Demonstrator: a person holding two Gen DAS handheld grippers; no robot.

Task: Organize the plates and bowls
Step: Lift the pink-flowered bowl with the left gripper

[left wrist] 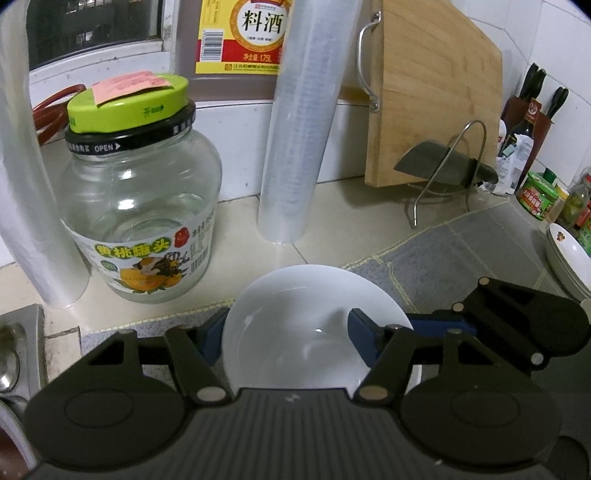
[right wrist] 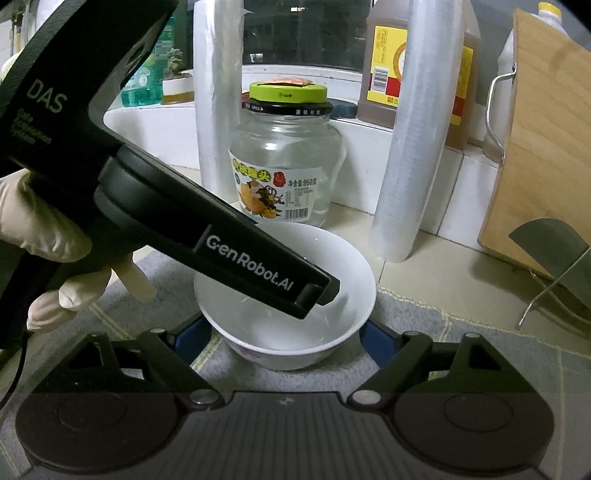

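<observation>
The left hand-held gripper (left wrist: 286,334) has its two blue fingers (left wrist: 364,341) set across the rim of a white bowl (left wrist: 295,317): one finger sits inside the bowl, the other outside its left wall, and the wall is pinched between them. In the right wrist view this same gripper (right wrist: 317,295) reaches in from the upper left, held by a gloved hand (right wrist: 48,251), with its tip dipped into the bowl (right wrist: 295,343). The right hand-held gripper (right wrist: 284,343) stands with its blue fingers (right wrist: 376,343) spread wide on either side of the bowl's lower wall; whether they touch it cannot be told. The bowl sits on a grey mat (right wrist: 461,332) with pale yellow lines, laid on the tiled worktop (left wrist: 332,221). Just behind the bowl stands an empty glass jar (left wrist: 140,210) with a green lid and a fruit label. A roll of clear film (left wrist: 299,122) stands upright to the jar's right, a second roll (left wrist: 26,184) to its left. Farther right, a wooden cutting board (left wrist: 432,96) with a metal handle leans against the tiled wall, and a cleaver (left wrist: 443,166) rests in a wire rack in front of it. A stack of white plates (left wrist: 569,258) lies at the right edge of the mat. On the sill behind stands a large bottle with a yellow label (left wrist: 240,33).
</observation>
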